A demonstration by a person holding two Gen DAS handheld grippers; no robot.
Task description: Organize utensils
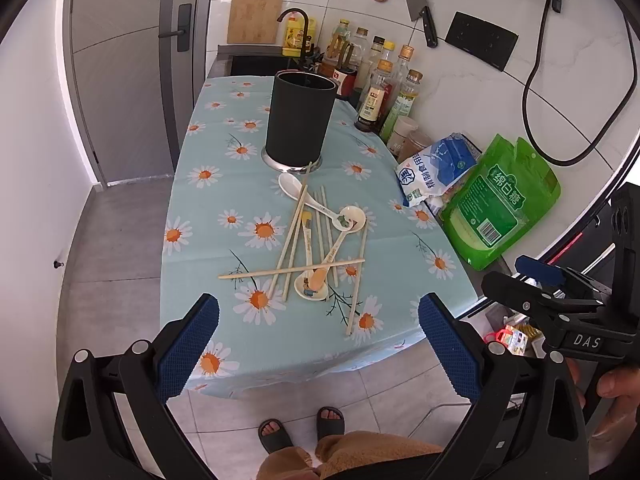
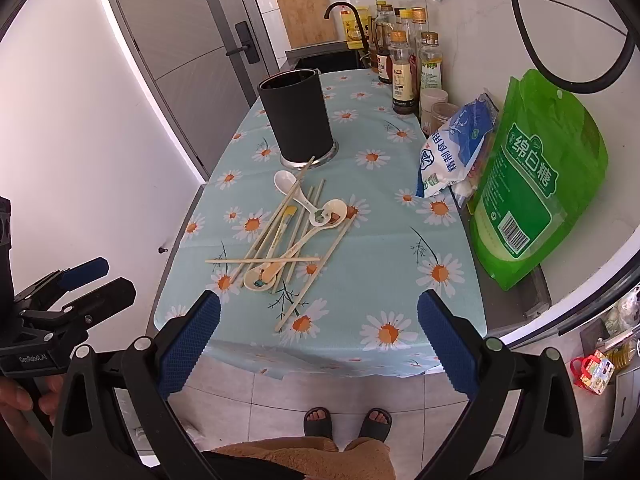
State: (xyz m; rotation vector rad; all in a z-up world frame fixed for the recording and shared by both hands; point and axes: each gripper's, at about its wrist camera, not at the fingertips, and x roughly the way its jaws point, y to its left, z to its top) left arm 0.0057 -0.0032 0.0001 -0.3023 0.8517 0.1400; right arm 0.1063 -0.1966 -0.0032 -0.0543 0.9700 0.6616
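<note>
A loose pile of wooden chopsticks [image 1: 292,270] [image 2: 262,260] and ceramic spoons lies in the middle of the daisy-print tablecloth [image 1: 216,184] [image 2: 372,264]. A plain white spoon [image 1: 290,185] [image 2: 285,181] is at the pile's far end. A patterned spoon [image 1: 352,218] [image 2: 332,213] sits to the right, and a third spoon [image 1: 310,288] [image 2: 260,278] is nearest me. Behind the pile stands a tall black utensil holder [image 1: 298,120] [image 2: 296,114], upright, its inside hidden. My left gripper [image 1: 320,344] [image 2: 104,280] and right gripper [image 2: 318,340] [image 1: 516,276] hover open over the table's near edge, holding nothing.
Along the right wall stand sauce bottles [image 1: 376,96] [image 2: 402,76], a blue salt bag [image 1: 436,168] [image 2: 456,148] and a green sugar bag [image 1: 500,204] [image 2: 540,176]. A sink with a faucet [image 1: 296,28] [image 2: 346,12] lies behind the table. The person's slippered feet [image 1: 300,428] [image 2: 348,420] are on the floor below.
</note>
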